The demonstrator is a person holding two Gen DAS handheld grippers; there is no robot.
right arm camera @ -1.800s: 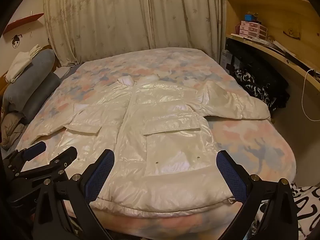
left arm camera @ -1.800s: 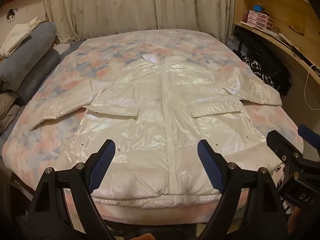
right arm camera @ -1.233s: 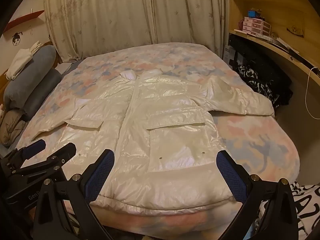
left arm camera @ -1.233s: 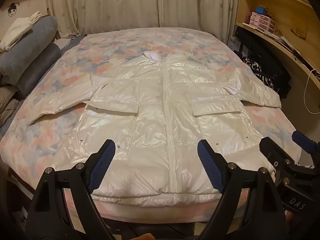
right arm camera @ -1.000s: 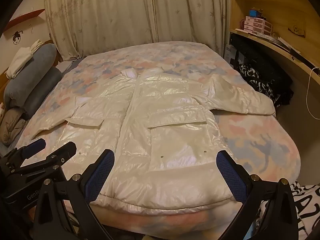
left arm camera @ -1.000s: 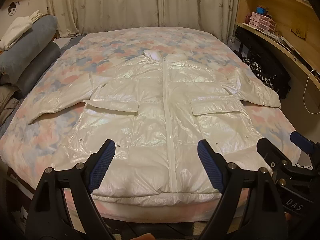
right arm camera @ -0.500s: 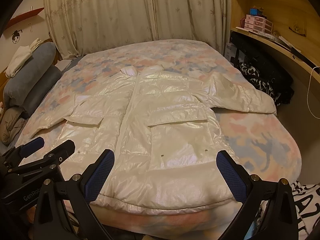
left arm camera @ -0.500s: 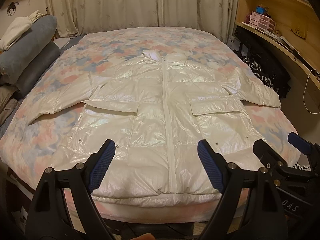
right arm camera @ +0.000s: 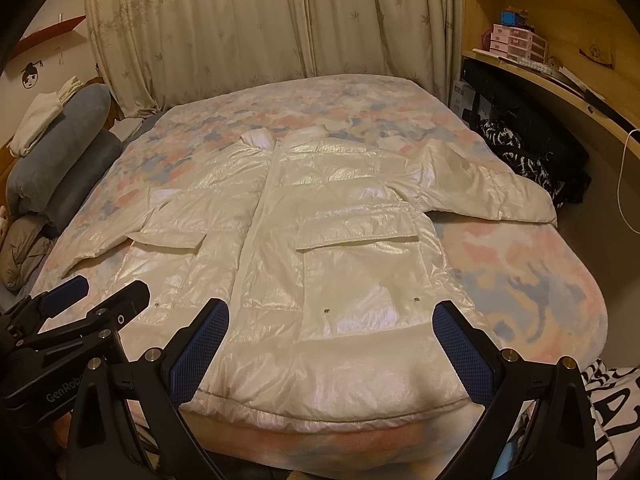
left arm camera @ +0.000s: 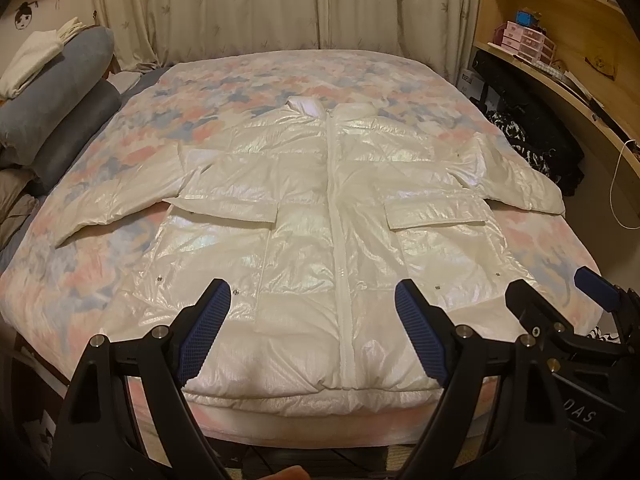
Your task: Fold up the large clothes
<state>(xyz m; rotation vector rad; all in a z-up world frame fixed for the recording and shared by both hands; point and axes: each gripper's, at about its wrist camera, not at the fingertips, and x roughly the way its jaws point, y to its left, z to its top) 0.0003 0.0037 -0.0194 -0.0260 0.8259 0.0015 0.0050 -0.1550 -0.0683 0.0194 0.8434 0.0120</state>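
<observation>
A long shiny white puffer coat [left arm camera: 304, 216] [right arm camera: 320, 240] lies flat, front up and zipped, on the bed [left arm camera: 100, 184] [right arm camera: 520, 264]. Both sleeves spread out sideways and the hem reaches the near edge of the mattress. My left gripper [left arm camera: 312, 320] hovers open above the hem near the zip, nothing between its blue pads. My right gripper [right arm camera: 330, 340] hovers open over the right half of the hem, also with nothing in it. Each gripper shows at the edge of the other's view.
Grey bolster pillows [left arm camera: 56, 112] with folded white cloth on top stand along the left. Curtains [left arm camera: 280, 4] hang behind the bed. A curved wooden desk and shelves [left arm camera: 560, 64] with dark clutter [right arm camera: 532, 152] run along the right.
Both views have drifted slightly; the right gripper has edged a little further in at the left view's right edge. The coat has not moved and both grippers stay open.
</observation>
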